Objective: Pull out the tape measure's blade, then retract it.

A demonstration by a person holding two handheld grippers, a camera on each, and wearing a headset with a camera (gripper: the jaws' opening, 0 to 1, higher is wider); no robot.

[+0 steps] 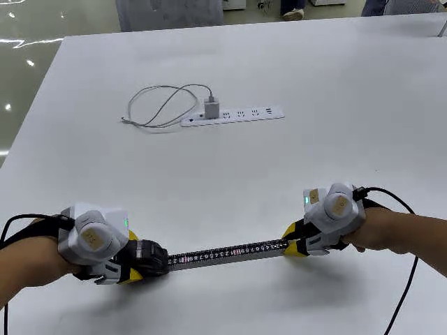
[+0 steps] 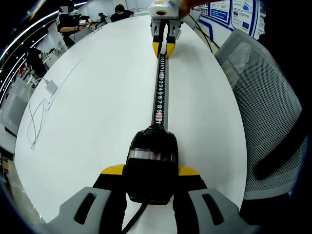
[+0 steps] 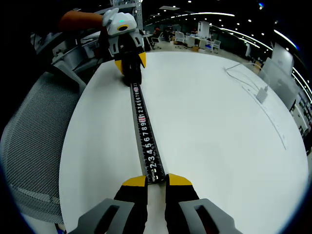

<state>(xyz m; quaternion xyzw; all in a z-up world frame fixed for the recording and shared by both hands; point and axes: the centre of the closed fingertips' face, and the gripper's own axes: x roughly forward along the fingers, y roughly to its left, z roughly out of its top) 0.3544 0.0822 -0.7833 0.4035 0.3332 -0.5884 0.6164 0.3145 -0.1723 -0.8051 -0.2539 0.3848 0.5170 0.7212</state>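
Blade (image 1: 227,252) stretches from case (image 1: 152,257) in left gripper (image 1: 136,257) to right gripper (image 1: 290,242).

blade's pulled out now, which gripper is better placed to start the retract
Probably right: the right gripper pinches the blade at its tip and can ride it back toward the case, which the left gripper clamps.

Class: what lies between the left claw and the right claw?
The tape measure's blade, stretched from the black case in the left claw to the right claw gripping its tip, as the head view shows.
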